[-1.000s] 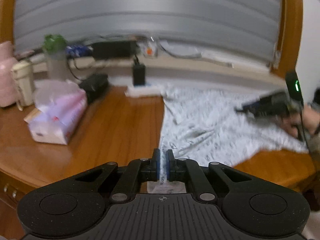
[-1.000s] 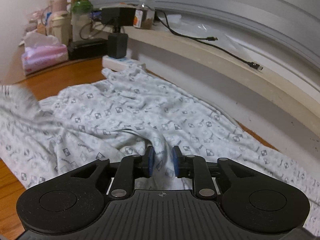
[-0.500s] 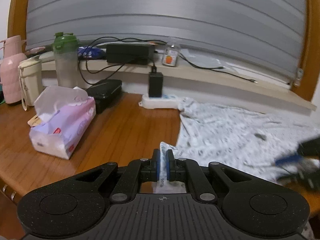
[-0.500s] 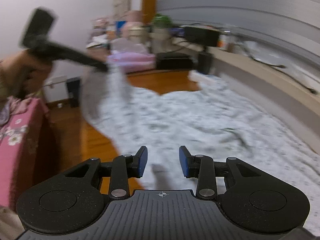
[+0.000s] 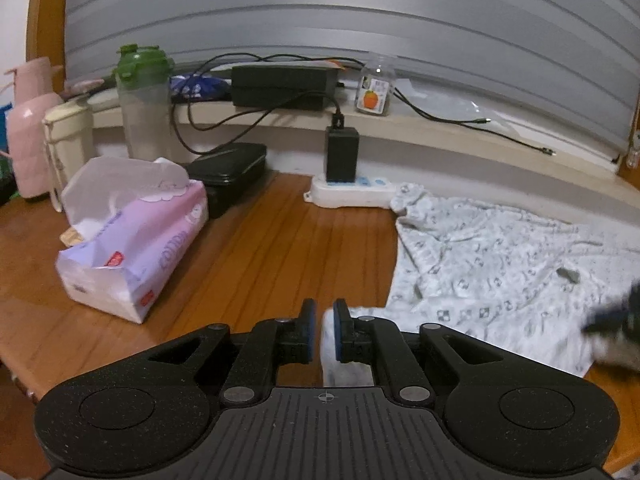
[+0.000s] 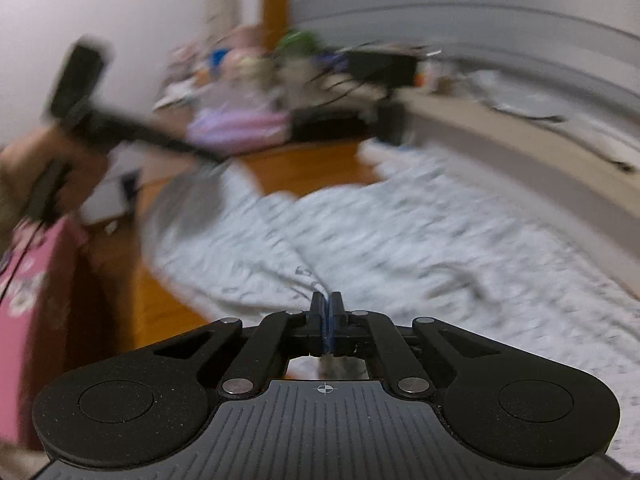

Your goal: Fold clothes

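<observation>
One wooden table fills most of what we see in the left wrist view, w/ a white patterned garment spread over its right half, crumpled, one corner reaching the white power strip at the back. In the right wrist view the same garment is badly blurred. Left of the cloth sits a pink tissue pack, then a black case behind it, a green-lidded shaker bottle and a pink flask near the sill. Our left gripper has its jaws a little apart (a fold of the garment's near edge lies between them, touching the right pad; we can't tell if it's pinched). Our right gripper is pressed together on a ridge of cloth at the garment's front edge.
</observation>
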Available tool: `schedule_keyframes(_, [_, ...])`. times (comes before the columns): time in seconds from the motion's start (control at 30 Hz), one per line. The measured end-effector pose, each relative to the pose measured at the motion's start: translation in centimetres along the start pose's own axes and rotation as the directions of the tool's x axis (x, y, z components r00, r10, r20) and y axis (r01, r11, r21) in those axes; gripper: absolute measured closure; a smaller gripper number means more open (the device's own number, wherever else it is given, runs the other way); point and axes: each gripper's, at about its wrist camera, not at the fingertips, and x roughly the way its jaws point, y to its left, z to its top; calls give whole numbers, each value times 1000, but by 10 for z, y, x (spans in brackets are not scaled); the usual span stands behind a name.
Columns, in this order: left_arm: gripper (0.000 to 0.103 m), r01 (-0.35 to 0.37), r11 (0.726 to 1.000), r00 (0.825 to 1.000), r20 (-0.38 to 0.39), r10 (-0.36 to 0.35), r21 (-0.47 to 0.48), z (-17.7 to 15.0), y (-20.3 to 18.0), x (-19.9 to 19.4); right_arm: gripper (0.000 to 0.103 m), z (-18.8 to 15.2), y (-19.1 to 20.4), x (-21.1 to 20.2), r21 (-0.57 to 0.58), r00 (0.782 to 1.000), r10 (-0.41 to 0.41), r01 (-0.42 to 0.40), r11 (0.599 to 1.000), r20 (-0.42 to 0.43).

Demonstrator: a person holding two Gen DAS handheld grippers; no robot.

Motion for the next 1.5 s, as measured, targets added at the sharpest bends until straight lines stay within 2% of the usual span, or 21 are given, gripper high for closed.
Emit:
schedule_keyframes(0.1, [80, -43, 998, 998, 42, 41, 52, -6, -16, -17, 101, 4, -13, 2, 50, 999, -30, 29, 998, 12])
schedule_keyframes(0.13, [80, -41, 997, 997, 60, 37, 72, -7, -24, -24, 101, 6, -17, 3, 67, 999, -40, 39, 997, 15])
schedule_keyframes(0.2, [80, 0, 994, 996, 89, -10, 110, -12, -45, -38, 101, 9, -26, 4, 101, 998, -61, 58, 993, 22])
schedule_keyframes(0.27, [80, 67, 986, 993, 85, -81, 152, -17, -67, -42, 99, 8, -27, 5, 110, 998, -61, 60, 992, 13])
schedule_keyframes(0.33, [69, 119, 972, 989, 67, -135, 200, -25, -94, -39, 96, 5, -26, -1, 108, 998, -66, 64, 992, 12])
schedule_keyframes(0.37, [67, 144, 965, 986, 54, -160, 220, -29, -107, -34, 94, 3, -27, -6, 105, 997, -69, 67, 992, 15])
schedule_keyframes(0.43, [65, 194, 947, 978, 28, -208, 257, -36, -132, -25, 84, -6, -34, -27, 99, 996, -84, 82, 992, 21])
schedule_keyframes(0.53, [62, 256, 918, 963, 2, -269, 302, -45, -166, -10, 81, -29, -50, -70, 97, 990, -140, 138, 986, 17])
schedule_keyframes(0.6, [61, 292, 898, 952, -10, -306, 330, -47, -187, 0, 78, -54, -63, -104, 122, 979, -206, 205, 971, -3])
schedule_keyframes(0.63, [61, 309, 889, 946, -12, -324, 337, -46, -196, 3, 74, -68, -70, -122, 137, 970, -243, 243, 960, -17])
schedule_keyframes(0.73, [61, 358, 861, 926, -17, -377, 361, -42, -224, 13, 71, -109, -89, -175, 179, 935, -349, 354, 918, -60])
schedule_keyframes(0.93, [61, 452, 783, 875, -44, -482, 427, -24, -288, 32, 69, -188, -127, -274, 263, 839, -523, 544, 797, -149])
schedule_keyframes(1.0, [59, 473, 766, 867, -72, -494, 435, -23, -308, 42, 65, -209, -135, -297, 297, 806, -570, 591, 750, -163])
schedule_keyframes(1.03, [54, 481, 759, 863, -86, -498, 438, -24, -318, 47, 65, -219, -139, -308, 312, 790, -590, 611, 728, -169])
schedule_keyframes(1.23, [54, 474, 744, 869, -117, -481, 471, -33, -350, 63, 65, -263, -148, -359, 401, 719, -671, 678, 616, -183])
schedule_keyframes(1.3, [54, 481, 737, 865, -118, -488, 474, -34, -352, 63, 64, -276, -146, -373, 422, 693, -694, 698, 578, -196])
schedule_keyframes(1.43, [54, 487, 730, 858, -107, -502, 479, -36, -350, 55, 60, -296, -142, -389, 446, 662, -716, 722, 529, -222])
schedule_keyframes(1.5, [54, 499, 722, 847, -95, -522, 479, -36, -348, 48, 60, -302, -136, -391, 452, 654, -724, 726, 518, -221])
